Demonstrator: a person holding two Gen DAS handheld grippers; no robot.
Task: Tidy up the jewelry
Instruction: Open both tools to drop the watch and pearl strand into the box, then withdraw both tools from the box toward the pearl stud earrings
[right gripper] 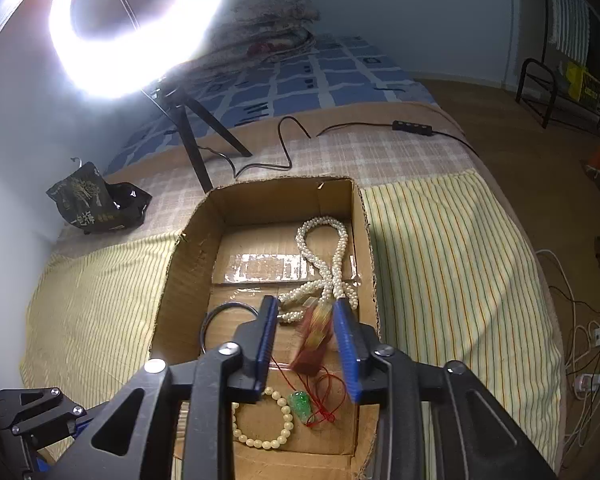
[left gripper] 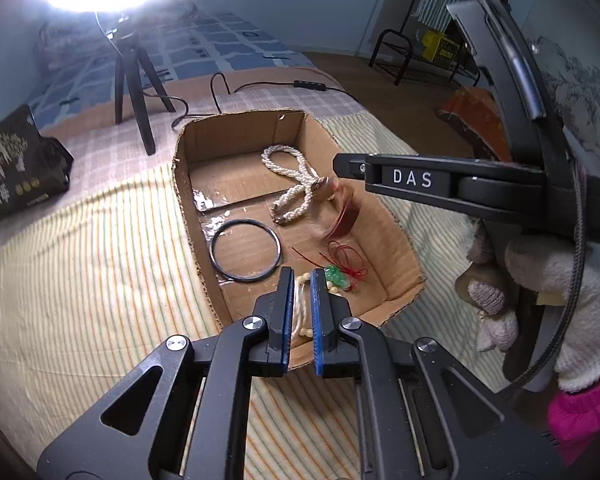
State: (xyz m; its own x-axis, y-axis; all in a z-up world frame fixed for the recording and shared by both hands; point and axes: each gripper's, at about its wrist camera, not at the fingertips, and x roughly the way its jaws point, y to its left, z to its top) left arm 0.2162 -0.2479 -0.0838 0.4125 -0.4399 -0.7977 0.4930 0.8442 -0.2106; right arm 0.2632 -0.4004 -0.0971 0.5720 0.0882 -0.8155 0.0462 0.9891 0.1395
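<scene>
Jewelry lies in an open brown cardboard box (right gripper: 260, 216) on a bed covered by a yellow striped cloth (right gripper: 452, 280), and every piece is at least partly masked by the tools. Behind the box a glaring white ring light (right gripper: 140, 24) on a black tripod (right gripper: 196, 148) washes out the wall around it; in the left wrist view only its lower arc shows. A crumpled black printed bag (right gripper: 96, 204) sits on the checked blanket to the left. The long white pearl rope necklace (right gripper: 324, 256) loops along the box's right wall, its lower coils hidden behind the right claw (right gripper: 306, 308). That claw is spread, and a blurred reddish-brown piece (right gripper: 314, 340) sits between its fingers; what it is, and whether either pad touches it, cannot be told. The thin black ring bangle (left gripper: 245, 250) lies whole in the left wrist view but shows only as a short arc in the right. The cream bead bracelet (right gripper: 260, 420) is a full circle in the right view; the left claw (left gripper: 301, 280), its blue pads narrowly parted, hides most of it, and contact is unclear. The small green pendant on red cord (right gripper: 300, 404) lies just beside the bracelet.
</scene>
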